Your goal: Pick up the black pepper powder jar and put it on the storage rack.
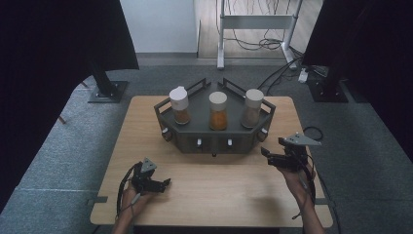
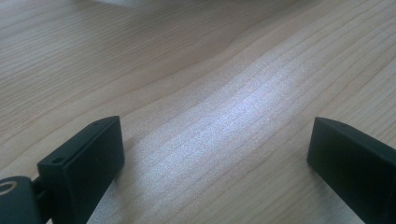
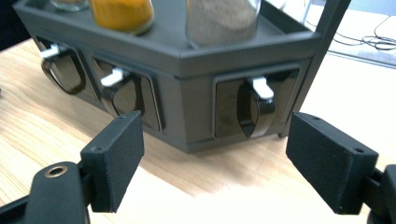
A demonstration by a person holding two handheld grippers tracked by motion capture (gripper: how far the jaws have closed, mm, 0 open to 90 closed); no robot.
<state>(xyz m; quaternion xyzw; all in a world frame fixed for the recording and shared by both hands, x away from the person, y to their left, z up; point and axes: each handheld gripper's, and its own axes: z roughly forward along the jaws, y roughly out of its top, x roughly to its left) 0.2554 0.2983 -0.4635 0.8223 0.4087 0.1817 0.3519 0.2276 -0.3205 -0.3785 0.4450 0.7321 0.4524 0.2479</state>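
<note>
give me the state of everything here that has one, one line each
left gripper: open, nothing between the jaws, low over the table
right gripper: open, holding nothing, facing the rack's knob
rack: upright on the table
three spice jars: upright on the rack, capped

Pale wooden table (image 1: 146, 146) on grey speckled carpet (image 1: 63, 141). Black curtains (image 1: 48, 48) left and right, black stand bases (image 1: 108, 91) beneath. White wall (image 1: 158, 24) behind; white metal frame (image 1: 255, 22), loose cables (image 1: 263, 45) on wood flooring.
</note>
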